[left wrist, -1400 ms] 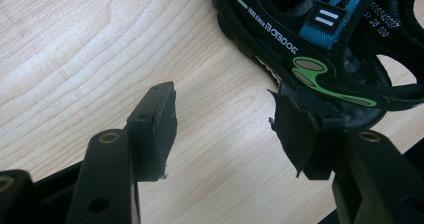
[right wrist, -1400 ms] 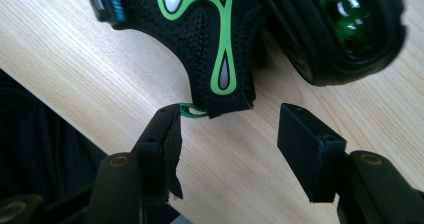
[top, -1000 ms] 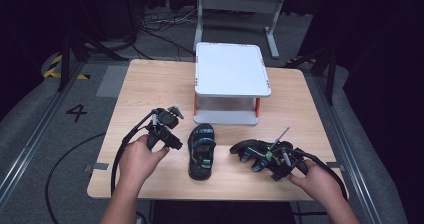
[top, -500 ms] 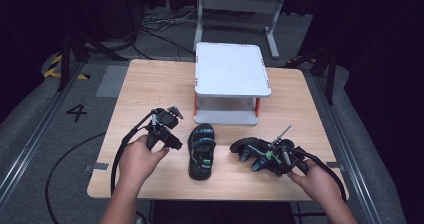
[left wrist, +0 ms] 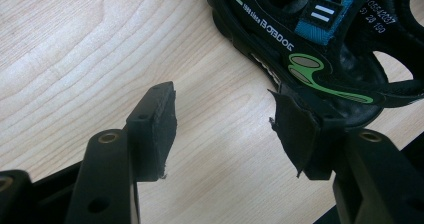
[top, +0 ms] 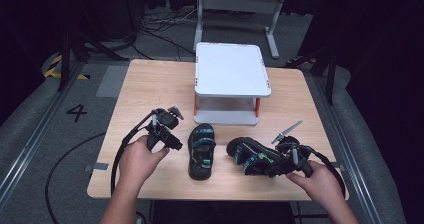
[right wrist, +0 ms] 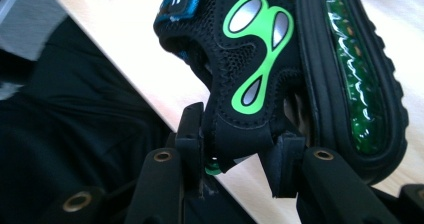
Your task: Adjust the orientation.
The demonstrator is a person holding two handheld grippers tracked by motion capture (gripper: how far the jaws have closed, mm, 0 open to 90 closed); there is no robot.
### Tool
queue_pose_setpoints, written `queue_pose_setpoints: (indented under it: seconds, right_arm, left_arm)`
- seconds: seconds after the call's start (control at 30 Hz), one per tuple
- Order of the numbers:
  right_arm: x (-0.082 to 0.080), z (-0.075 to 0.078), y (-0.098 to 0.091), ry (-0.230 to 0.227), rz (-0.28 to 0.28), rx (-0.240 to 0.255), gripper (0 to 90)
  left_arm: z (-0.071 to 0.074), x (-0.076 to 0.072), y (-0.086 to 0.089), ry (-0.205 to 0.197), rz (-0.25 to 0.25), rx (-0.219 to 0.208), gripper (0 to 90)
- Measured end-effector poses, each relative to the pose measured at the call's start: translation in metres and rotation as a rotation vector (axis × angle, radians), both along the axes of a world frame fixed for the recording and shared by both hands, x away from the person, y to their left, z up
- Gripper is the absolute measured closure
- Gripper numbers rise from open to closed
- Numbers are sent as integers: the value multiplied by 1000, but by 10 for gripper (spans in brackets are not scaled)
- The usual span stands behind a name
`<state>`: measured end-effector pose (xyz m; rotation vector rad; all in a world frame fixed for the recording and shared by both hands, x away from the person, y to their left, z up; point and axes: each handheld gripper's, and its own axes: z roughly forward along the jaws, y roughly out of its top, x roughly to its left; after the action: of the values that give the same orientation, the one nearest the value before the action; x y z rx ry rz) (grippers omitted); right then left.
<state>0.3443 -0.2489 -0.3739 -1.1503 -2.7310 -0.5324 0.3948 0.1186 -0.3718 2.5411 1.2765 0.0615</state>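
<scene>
Two black sandals with blue and green trim are on the wooden table (top: 150, 89). The left sandal (top: 201, 151) lies flat. My left gripper (top: 176, 143) stands open just to its left, and in the left gripper view the sandal (left wrist: 310, 49) lies by the right jaw with bare wood in the gap of the gripper (left wrist: 222, 129). The right sandal (top: 252, 156) is tipped on its side with its heel end raised. My right gripper (top: 271, 167) has just been closing and is now shut on the sandal's black and green heel strap (right wrist: 250, 59), the gripper (right wrist: 240, 154) pinching it beside the sole (right wrist: 360, 84).
A white two-level stand (top: 232, 69) with red posts is at the middle back of the table, just behind the sandals. The table's front edge is close under both hands. Cables trail from both grippers, and the floor around is dark.
My right gripper has closed on the right sandal's strap and risen, tipping the sandal up on its side. The left hand and the left sandal have stayed put.
</scene>
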Motion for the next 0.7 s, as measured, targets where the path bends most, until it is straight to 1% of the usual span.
queue_pose_setpoints:
  seconds: [0.03,0.07,0.1,0.13,0.17,0.2,0.23,0.27,0.33,0.37,0.4,0.43,0.47,0.5,0.53,0.6,0.63,0.7]
  right_arm:
    - [0,0,0,0,0,0,658]
    - [3,-4,-2,21,-5,9,657]
    - [5,-6,-5,25,-18,7,655]
    - [5,-6,-5,25,-18,7,655]
    - [8,-8,-9,28,-42,6,655]
    - [16,-12,-19,25,-96,11,651]
    - [16,-12,-19,25,-96,11,651]
    - [25,-18,-29,-1,-155,-11,646]
    - [32,-25,-36,-1,-187,-12,647]
    - [36,-28,-38,-3,-198,-4,648]
    - [36,-28,-38,-3,-198,-4,648]
    - [42,-29,-39,-23,-216,20,649]
    - [42,-29,-39,-23,-216,20,649]
    - [47,-27,-37,-45,-225,13,641]
    - [47,-27,-37,-45,-225,13,641]
    - [55,-27,-33,-65,-229,-12,623]
    - [57,-27,-32,-67,-231,-24,619]
    - [66,-28,-29,-76,-237,-43,610]
  left_arm:
    - [0,0,0,1,0,-1,424]
    - [0,0,-1,2,-2,2,424]
    - [-1,0,-1,2,-5,0,424]
    - [-1,0,-1,2,-5,0,424]
    - [0,0,-2,-4,-7,5,424]
    - [-1,0,-3,2,-8,2,424]
    - [-1,0,-3,2,-8,2,424]
    - [-2,0,-5,3,-10,3,424]
    - [-3,1,-6,6,-16,9,424]
    - [-3,1,-6,3,-17,13,423]
    - [-3,1,-6,3,-17,13,423]
    - [-3,1,-7,8,-15,9,423]
    - [-3,1,-7,8,-15,9,423]
    - [-3,0,-6,6,-14,8,423]
    - [-3,0,-6,6,-14,8,423]
    - [-2,0,-5,9,-8,1,423]
    - [-2,0,-4,2,-15,13,423]
    - [-2,0,-4,8,-10,6,423]
